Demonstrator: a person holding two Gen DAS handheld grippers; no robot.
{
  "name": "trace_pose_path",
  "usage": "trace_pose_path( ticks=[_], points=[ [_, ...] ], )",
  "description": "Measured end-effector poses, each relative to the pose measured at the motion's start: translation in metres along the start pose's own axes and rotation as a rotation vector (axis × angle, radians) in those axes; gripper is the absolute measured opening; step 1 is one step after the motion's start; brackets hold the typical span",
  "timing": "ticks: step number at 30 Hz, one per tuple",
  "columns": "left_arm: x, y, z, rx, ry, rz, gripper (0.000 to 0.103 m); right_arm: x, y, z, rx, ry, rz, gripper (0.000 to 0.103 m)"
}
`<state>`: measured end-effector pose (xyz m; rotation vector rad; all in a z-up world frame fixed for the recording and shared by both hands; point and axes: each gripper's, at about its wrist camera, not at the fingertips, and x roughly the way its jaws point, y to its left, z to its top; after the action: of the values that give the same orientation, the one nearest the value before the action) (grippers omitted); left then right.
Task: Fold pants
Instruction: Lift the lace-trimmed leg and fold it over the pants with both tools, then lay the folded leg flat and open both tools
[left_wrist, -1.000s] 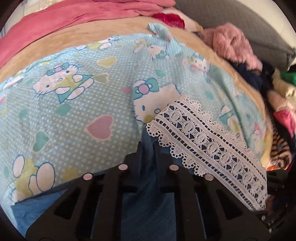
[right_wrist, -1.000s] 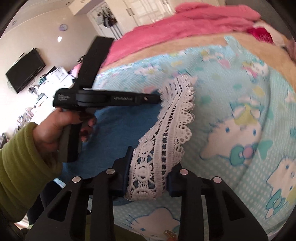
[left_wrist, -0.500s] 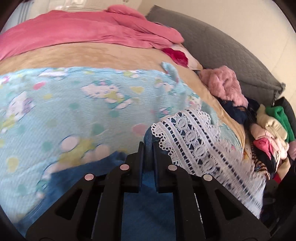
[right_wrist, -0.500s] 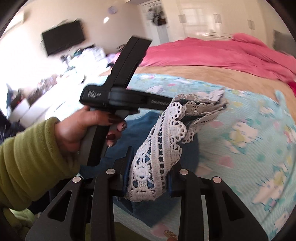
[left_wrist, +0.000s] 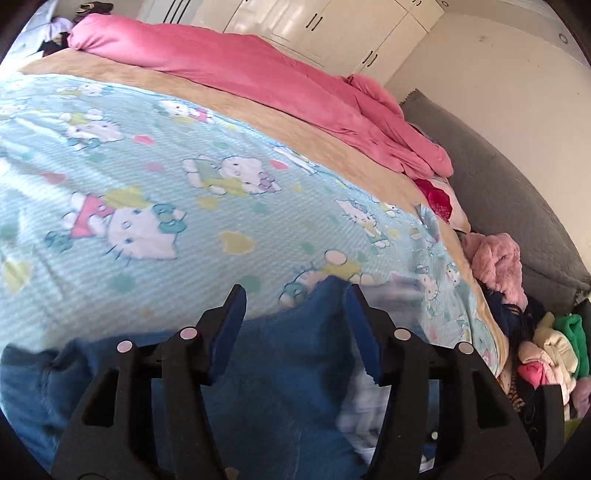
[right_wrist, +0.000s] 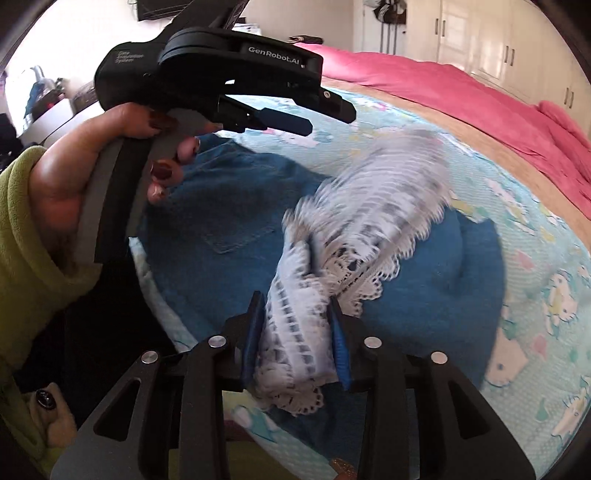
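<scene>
Left tongs (left_wrist: 293, 314) just opened off pants (right_wrist: 236, 221) (right tongs (right_wrist: 295, 325) widening).

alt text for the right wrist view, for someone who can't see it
The right gripper, jaws just eased wider, has the white lace hem of blue denim pants between its pads over a cartoon-cat bedspread. At upper left a hand holds the left gripper, open.

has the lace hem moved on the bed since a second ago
Yes. The lace hem, between the right gripper's just-opening jaws, has swung off the cartoon blanket back over the jeans.
</scene>
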<state>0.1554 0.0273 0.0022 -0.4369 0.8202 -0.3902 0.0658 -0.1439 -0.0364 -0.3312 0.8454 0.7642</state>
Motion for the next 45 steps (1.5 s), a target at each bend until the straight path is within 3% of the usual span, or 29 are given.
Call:
trace_pose_path(
  ticks=[3, 8, 12, 17, 18, 20, 22, 25, 28, 31, 34, 39, 45],
  points=[
    [-0.002, 0.006, -0.008, -0.029, 0.019, -0.015, 0.053, -0.006, 0.005, 0.003, -0.001, -0.020, 0.058, 0.053],
    [0.015, 0.002, -0.020, -0.051, 0.071, -0.050, 0.056, -0.034, -0.006, 0.007, 0.035, -0.095, 0.097, 0.061],
    [0.032, 0.002, -0.023, -0.073, 0.112, -0.069, 0.064, -0.052, -0.048, 0.005, 0.137, -0.141, 0.019, 0.065],
    [0.053, -0.003, -0.021, -0.060, 0.156, -0.033, 0.068, -0.035, -0.117, 0.008, 0.310, -0.090, -0.115, 0.065],
    [0.055, -0.004, -0.021, -0.056, 0.156, -0.015, 0.064, -0.029, -0.125, 0.010, 0.331, -0.069, -0.147, 0.065],
    [0.060, -0.005, -0.020, -0.062, 0.159, 0.017, 0.017, -0.011, -0.147, 0.018, 0.379, -0.033, -0.159, 0.065],
    [0.061, -0.006, -0.019, -0.074, 0.156, 0.013, 0.013, 0.003, -0.162, 0.026, 0.411, -0.020, -0.127, 0.065],
    [0.051, -0.018, -0.015, -0.024, 0.118, 0.017, 0.010, 0.021, -0.175, 0.030, 0.452, 0.019, -0.175, 0.065],
    [0.038, -0.030, -0.009, 0.044, 0.069, 0.040, 0.010, 0.019, -0.159, 0.036, 0.351, -0.036, -0.267, 0.065],
    [0.050, -0.025, -0.008, 0.084, 0.102, 0.130, 0.011, 0.028, -0.144, 0.040, 0.249, -0.045, -0.324, 0.065],
    [0.063, -0.009, -0.016, 0.044, 0.130, 0.164, 0.024, 0.048, -0.143, 0.039, 0.213, 0.015, -0.348, 0.065],
    [0.052, -0.003, -0.020, 0.025, 0.110, 0.160, 0.033, 0.051, -0.149, 0.033, 0.240, 0.028, -0.332, 0.067],
    [0.023, -0.015, -0.024, 0.059, 0.052, 0.191, 0.046, 0.008, -0.151, 0.024, 0.345, -0.068, -0.268, 0.078]
  ],
)
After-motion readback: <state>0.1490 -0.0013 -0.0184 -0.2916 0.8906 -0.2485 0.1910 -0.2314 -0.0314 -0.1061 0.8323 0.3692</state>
